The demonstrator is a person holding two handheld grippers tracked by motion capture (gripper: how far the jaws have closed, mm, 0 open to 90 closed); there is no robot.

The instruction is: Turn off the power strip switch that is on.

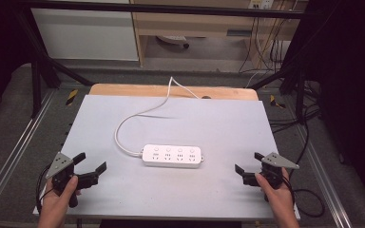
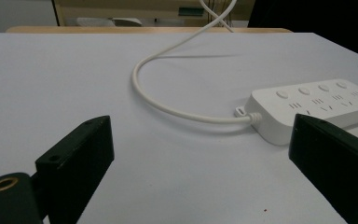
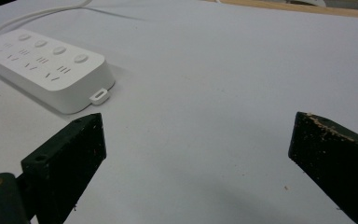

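A white power strip (image 1: 172, 156) with several sockets and buttons lies flat in the middle of the pale grey table top (image 1: 209, 123). Its white cord (image 1: 123, 124) loops left and runs off the far edge. My left gripper (image 1: 91, 163) rests open at the near left, jaws wide apart, nothing between them. My right gripper (image 1: 248, 162) stands open at the near right, also empty. The left gripper view has the strip (image 2: 307, 107) and cord (image 2: 168, 105) ahead to the right of its jaws. In the right gripper view the strip (image 3: 46, 67) lies at upper left.
A wooden board edge (image 1: 171, 90) runs along the table's far side. Beyond it stand a wooden shelf unit (image 1: 195, 23) and hanging cables (image 1: 266, 42). Black frame bars (image 1: 43, 61) flank the table, and a black cable (image 1: 309, 199) trails at the near right.
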